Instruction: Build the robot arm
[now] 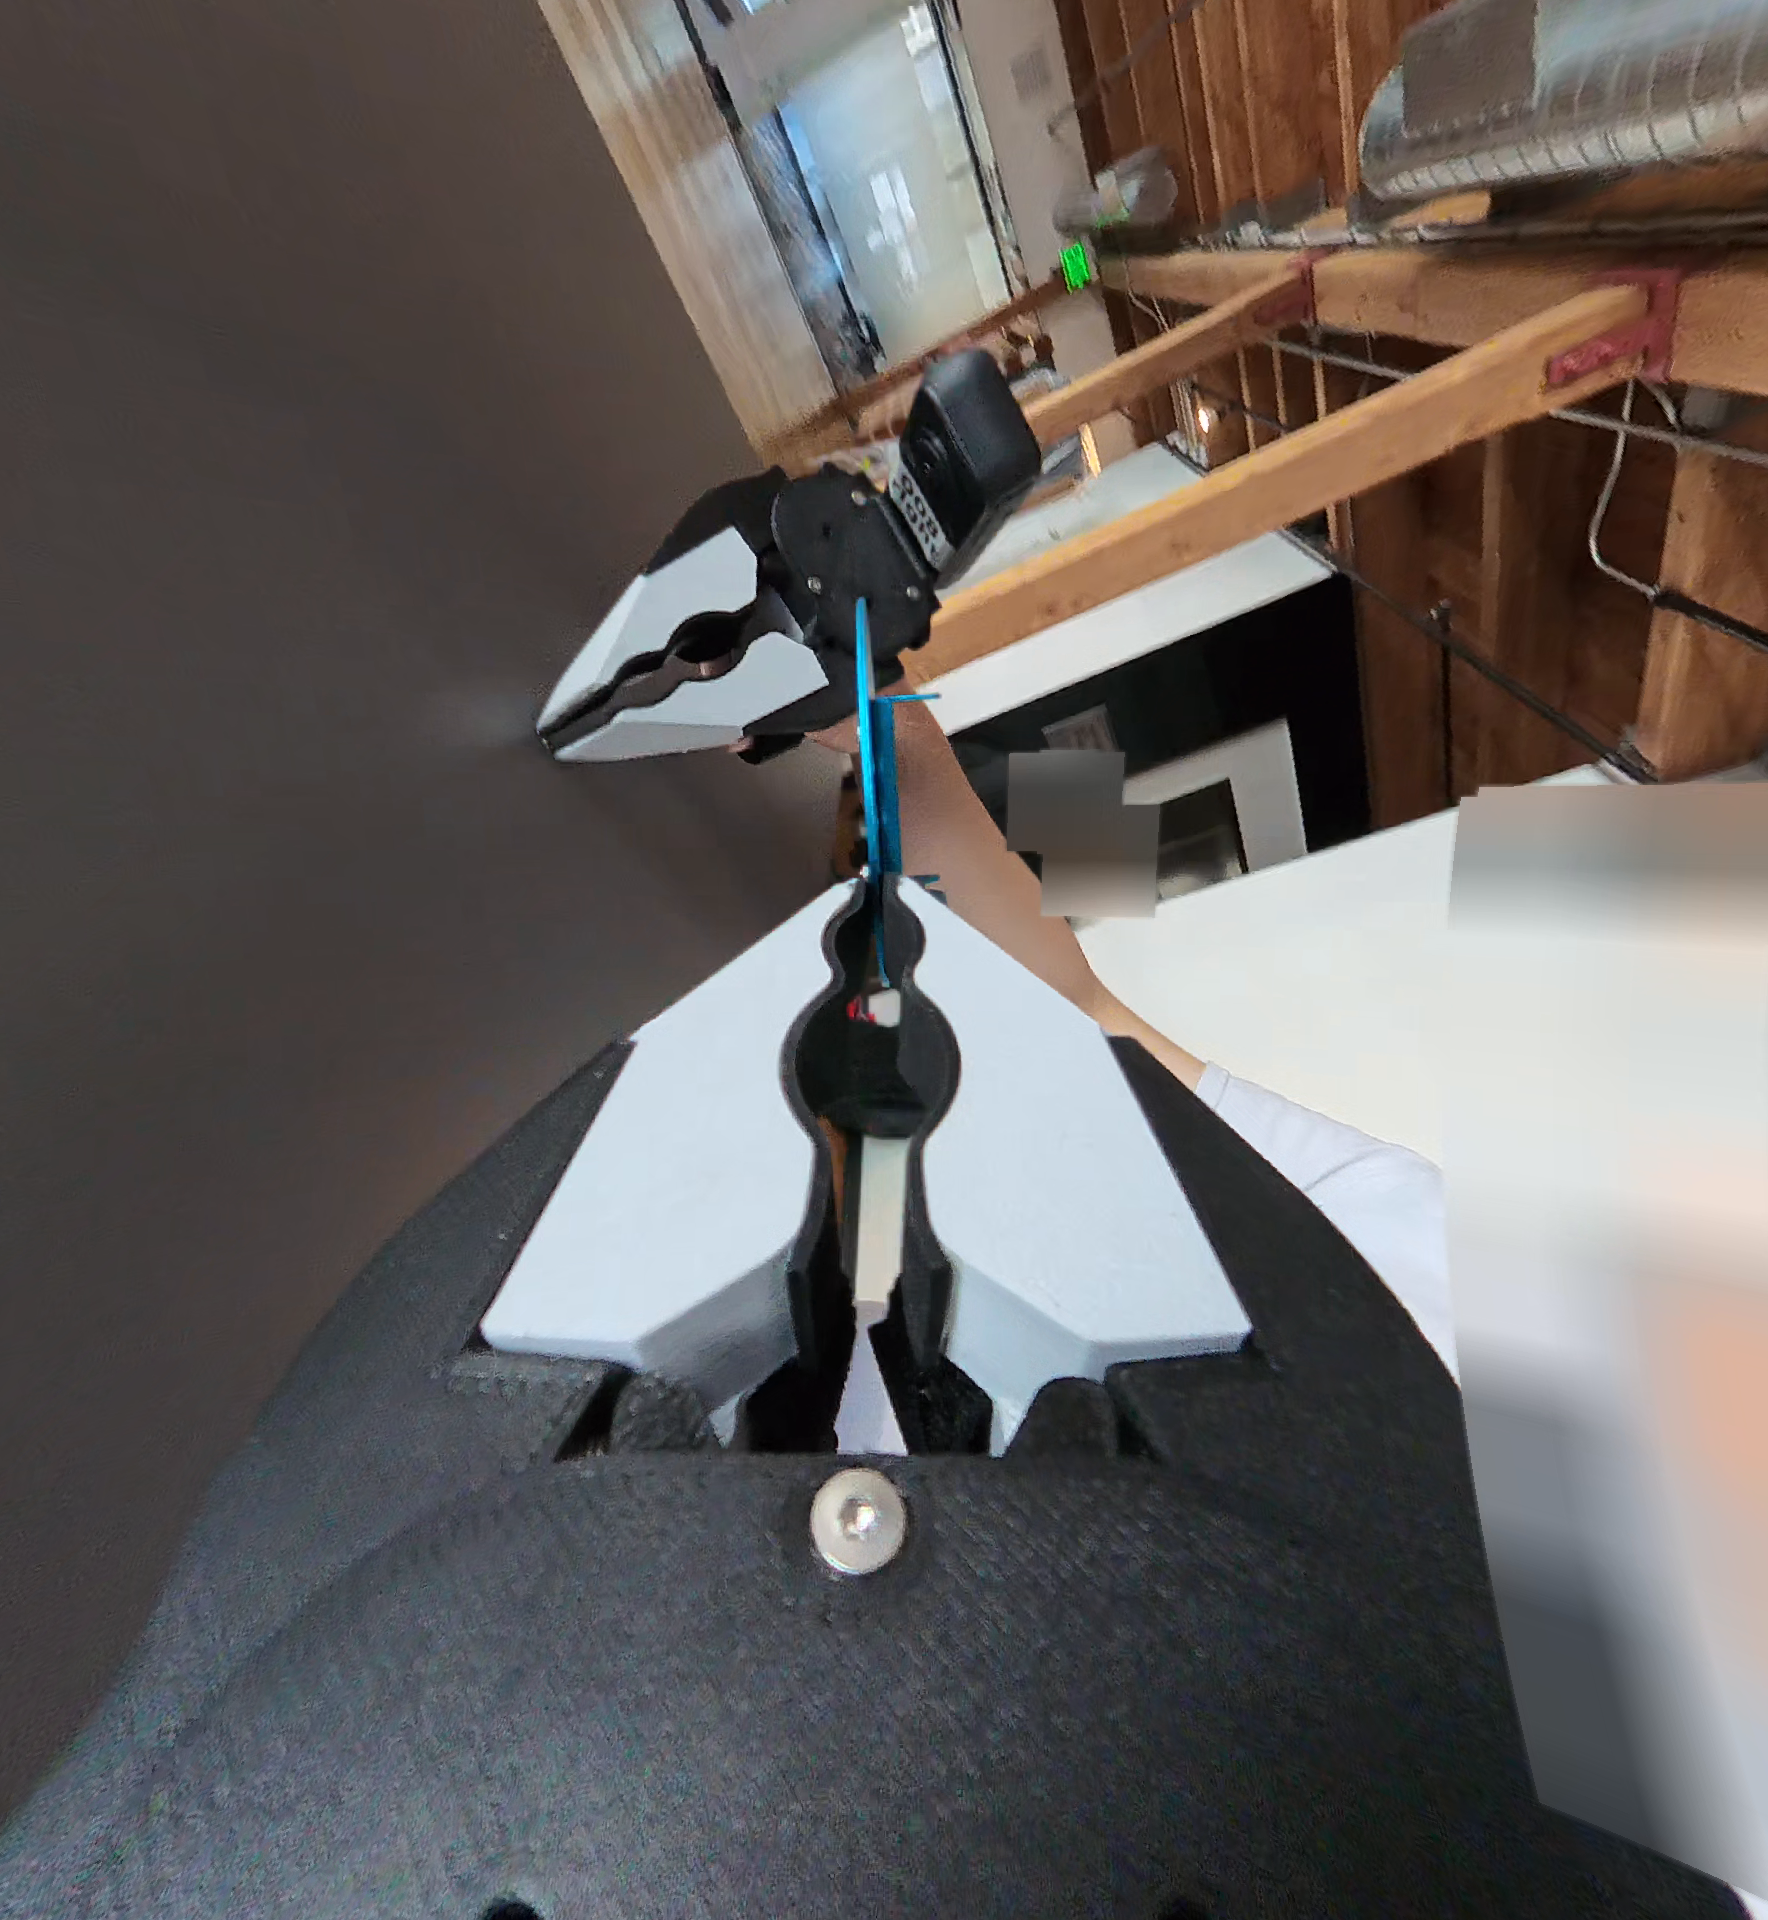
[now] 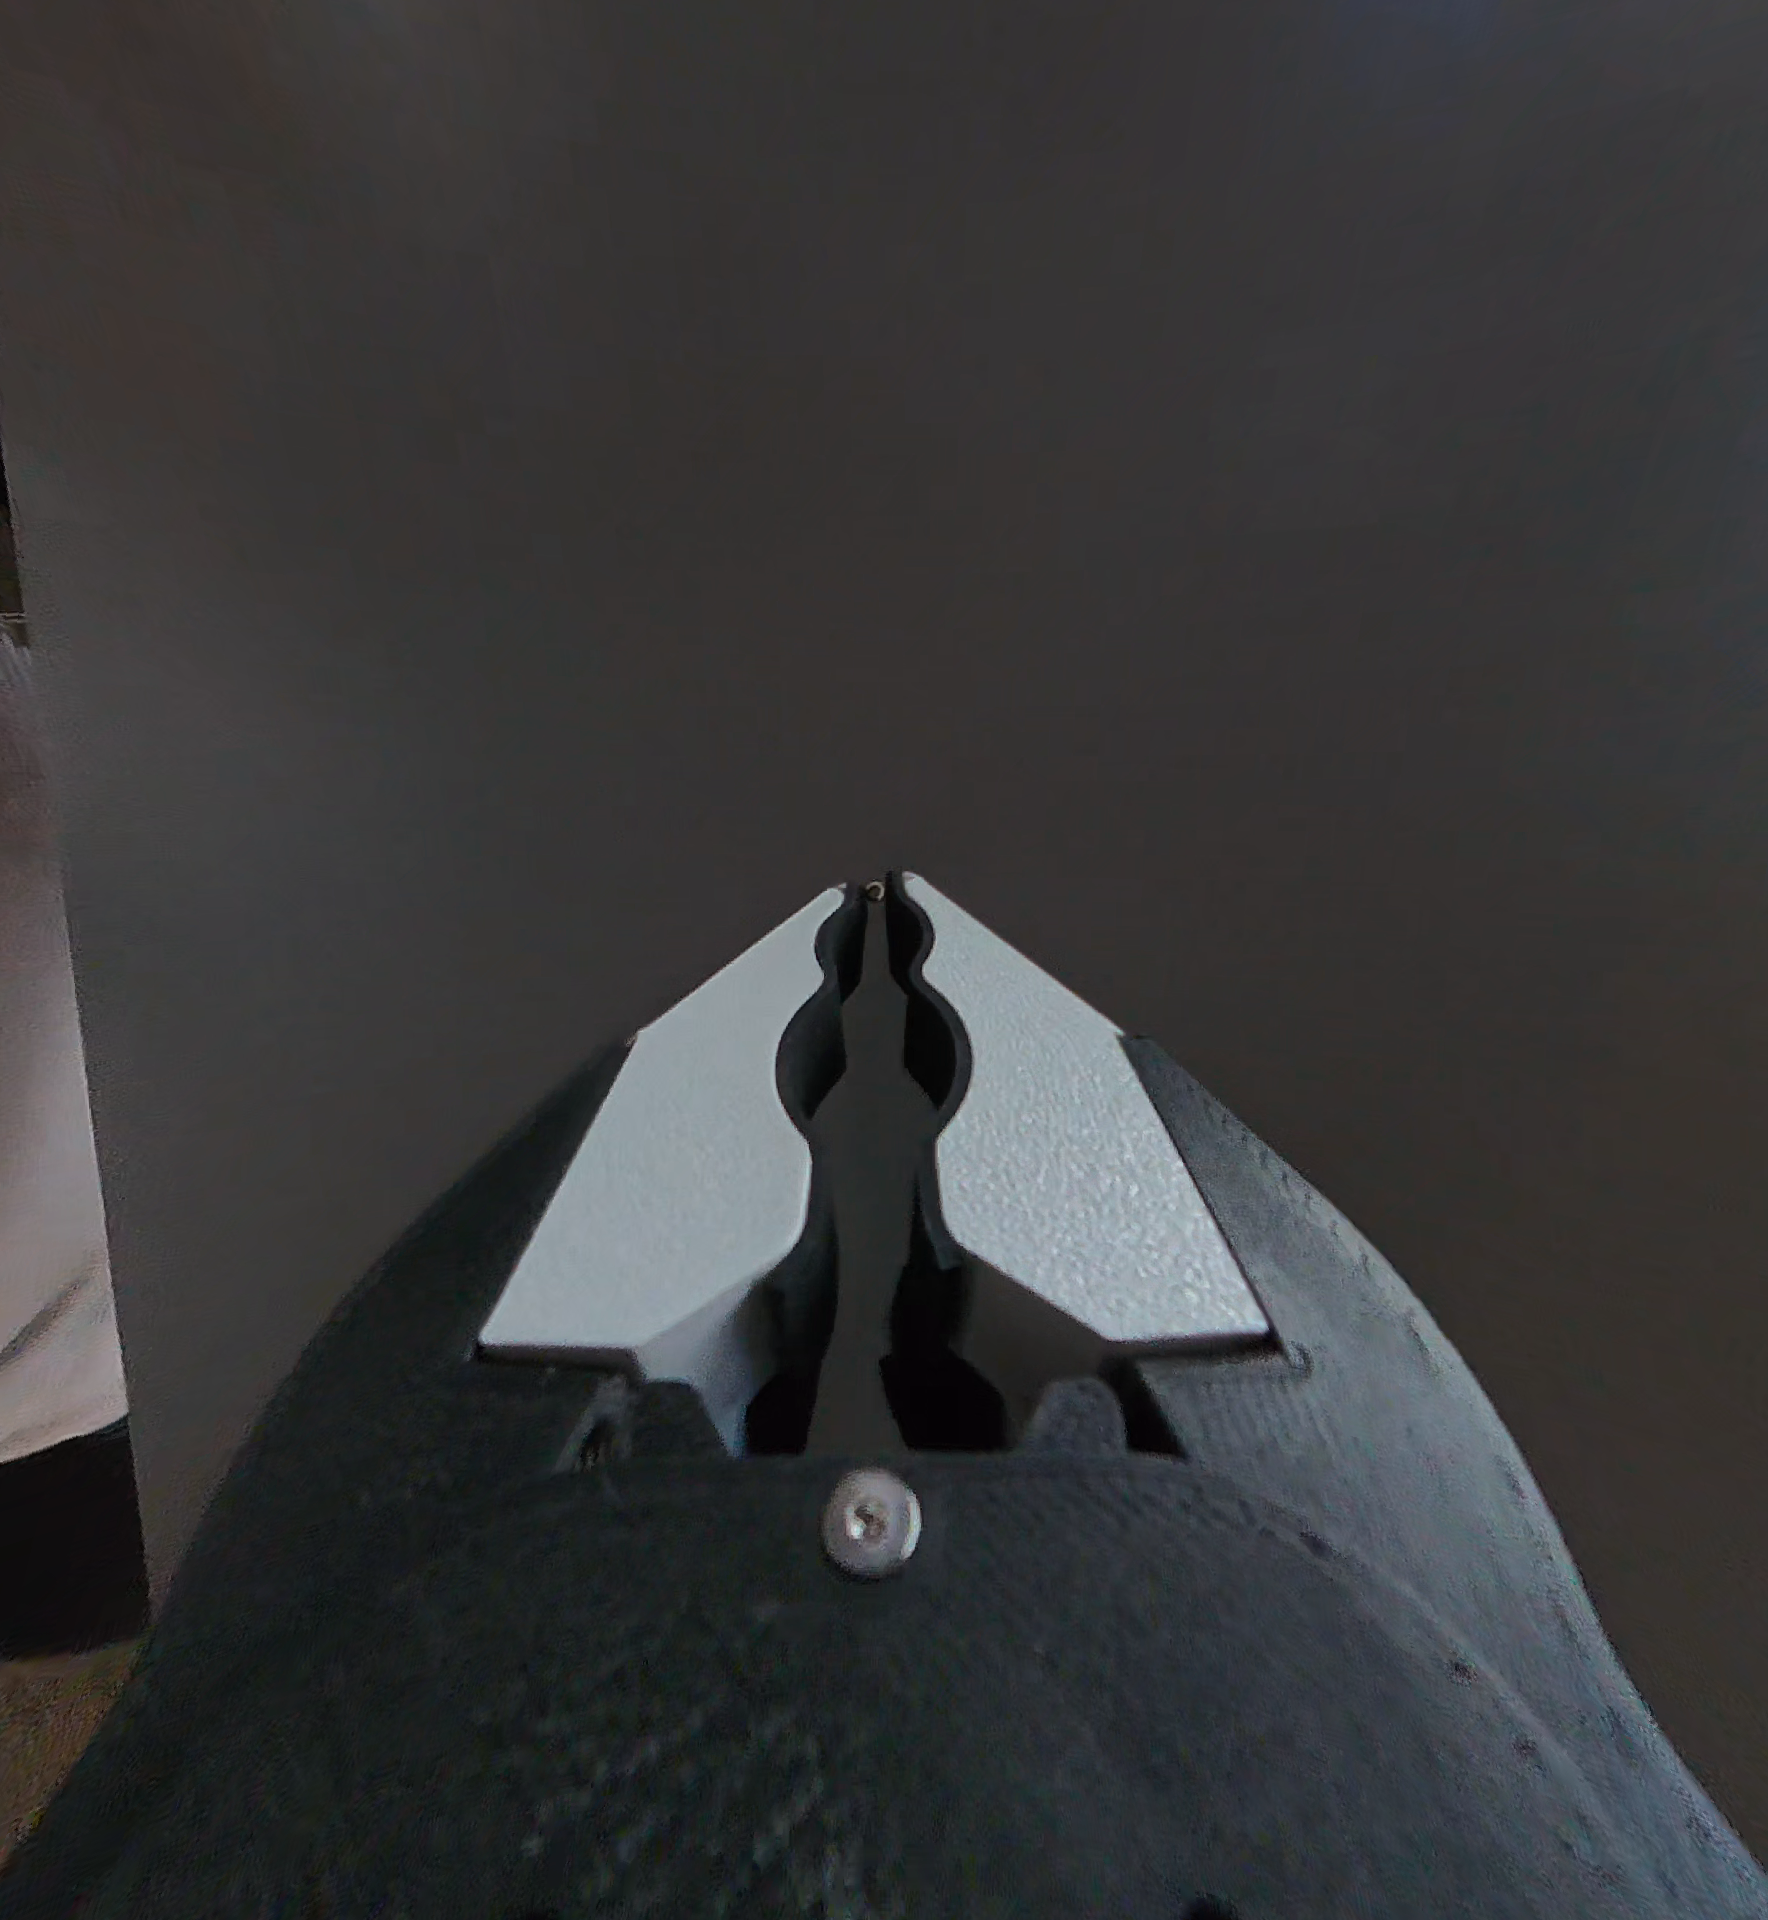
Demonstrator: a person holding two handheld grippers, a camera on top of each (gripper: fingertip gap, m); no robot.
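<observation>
Pinching blue card [image 1: 875,769], left gripper [image 1: 878,883].

The left tongs [image 1: 875,883] are pinching a thin blue card-like piece [image 1: 875,758], seen edge-on and sticking forward from their tips. The right tongs [image 2: 878,883] are nearly closed against a dark surface [image 2: 859,416], possibly nipping something tiny.

A broad matte dark-brown surface [image 1: 236,623] fills the left of the left wrist view and nearly all of the right wrist view [image 2: 963,416]. Behind it rise rough wooden beams [image 1: 1275,457] on red metal brackets [image 1: 1628,332], a ribbed silver duct [image 1: 1586,114] overhead (blurred), and a white-topped counter [image 1: 1275,966].
</observation>
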